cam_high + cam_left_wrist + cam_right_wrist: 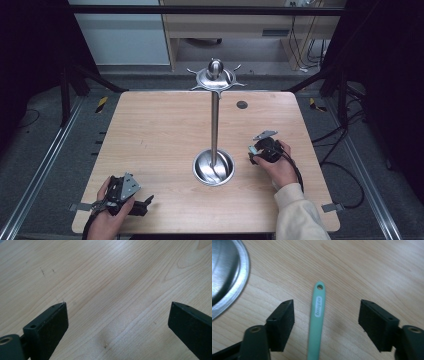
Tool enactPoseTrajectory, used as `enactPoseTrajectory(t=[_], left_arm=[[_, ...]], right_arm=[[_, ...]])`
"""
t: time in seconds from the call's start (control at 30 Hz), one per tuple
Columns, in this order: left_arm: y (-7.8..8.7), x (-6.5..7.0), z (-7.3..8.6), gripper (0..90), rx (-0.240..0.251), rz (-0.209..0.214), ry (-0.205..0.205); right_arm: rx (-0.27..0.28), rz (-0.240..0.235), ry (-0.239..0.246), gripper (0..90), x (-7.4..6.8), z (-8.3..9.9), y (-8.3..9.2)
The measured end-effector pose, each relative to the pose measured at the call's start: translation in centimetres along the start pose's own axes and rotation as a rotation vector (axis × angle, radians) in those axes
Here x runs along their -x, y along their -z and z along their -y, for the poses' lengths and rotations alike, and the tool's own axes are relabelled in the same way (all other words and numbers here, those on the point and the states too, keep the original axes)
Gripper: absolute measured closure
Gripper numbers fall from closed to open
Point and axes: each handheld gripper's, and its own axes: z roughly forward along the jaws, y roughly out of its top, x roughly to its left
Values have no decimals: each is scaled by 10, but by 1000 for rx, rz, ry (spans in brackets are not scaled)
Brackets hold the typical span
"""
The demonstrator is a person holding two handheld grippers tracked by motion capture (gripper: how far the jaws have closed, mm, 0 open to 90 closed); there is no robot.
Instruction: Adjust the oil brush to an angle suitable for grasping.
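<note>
Progress: we judge the work barely begun, since our right gripper [325,320] has its jaws wide on either side of the green handle [317,322] with neither pad touching it, and the handle lies flat on the bench [367,270].
Left gripper [117,315]: nearest to us, at the front left of the bench; jaws wide, bare wood between them, nothing held. In the high view we see it resting low by the front edge [125,195].
Right gripper, high view [257,152]: farther in, on the right side, just beside the stand's base.
Handle: we find it between the right jaws, running away from the camera, its end with the small hole pointing ahead. A white label sits along it. Its near end runs under the gripper, so we cannot tell what tool it belongs to.
Base [213,167]: a round steel dish, the one container on the bench. We see the pole rising from its middle and only reflections otherwise; nothing lies in it. Its rim [242,277] shows near the handle, apart from it.
Stand [215,115]: upright in mid-bench, farther back, with a ring of hooks at the top [216,77]. All the hooks we can make out hang bare.
Left to do: we take it that closing on the handle, lifting it and hanging it by its hole on a hook all remain.
Risk: the handle is thin and flat on the wood, so we expect the pads must come low to catch it.
</note>
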Motion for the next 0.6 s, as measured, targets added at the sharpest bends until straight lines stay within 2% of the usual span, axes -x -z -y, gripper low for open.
enactPoseTrajectory(t=[0.17, 0.47, 0.57, 0.6], left_arm=[[0, 0, 0, 25, 0, 1, 0], [-1, 0, 0, 25, -1, 3, -1], [-1, 0, 0, 25, 0, 3, -2], [-1, 1, 0, 25, -1, 3, -3]], right_arm=[[-30, -4, -16, 395, 4, 4, -2], [-53, -3, -39, 451, 6, 7, -4], [-59, 11, -66, 473, 10, 9, -4], [-64, 27, -98, 478, 15, 10, -4]])
